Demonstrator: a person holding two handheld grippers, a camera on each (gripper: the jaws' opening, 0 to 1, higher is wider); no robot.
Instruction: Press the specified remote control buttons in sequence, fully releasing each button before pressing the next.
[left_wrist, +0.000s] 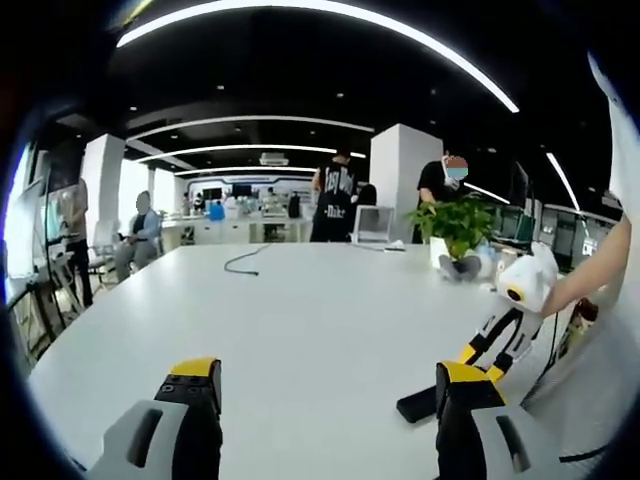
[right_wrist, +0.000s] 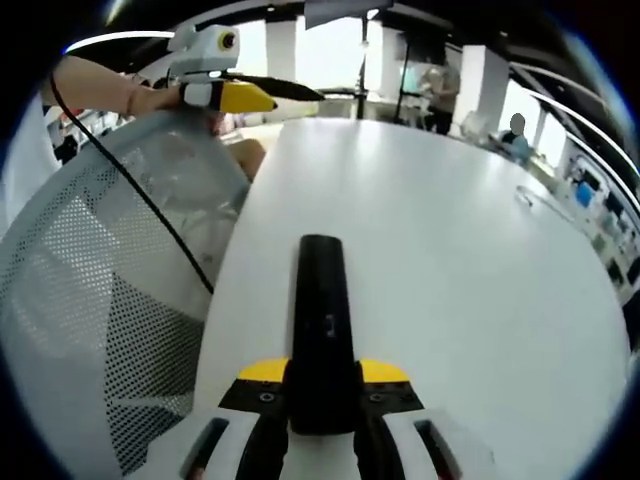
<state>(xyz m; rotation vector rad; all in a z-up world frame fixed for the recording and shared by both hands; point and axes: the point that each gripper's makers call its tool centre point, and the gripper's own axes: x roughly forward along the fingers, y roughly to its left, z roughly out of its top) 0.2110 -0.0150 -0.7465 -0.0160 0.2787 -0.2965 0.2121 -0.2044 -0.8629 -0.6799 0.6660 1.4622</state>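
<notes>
A black remote control (right_wrist: 320, 300) lies lengthwise above the white table (right_wrist: 450, 250), and my right gripper (right_wrist: 322, 385) is shut on its near end. In the left gripper view the remote's end (left_wrist: 415, 405) pokes out beside my own right jaw, with the right gripper (left_wrist: 482, 352) reaching down to it from the right, held by a person's hand. My left gripper (left_wrist: 330, 385) stands open over the bare white table (left_wrist: 300, 330), nothing between its yellow-tipped jaws. In the right gripper view the left gripper (right_wrist: 262, 95) hangs at the upper left, held in a hand.
A white mesh chair (right_wrist: 100, 300) with a black cable across it stands left of the table edge. At the table's far side are a potted plant (left_wrist: 460, 225) and a loose cable (left_wrist: 245, 262). Several people stand or sit in the office behind.
</notes>
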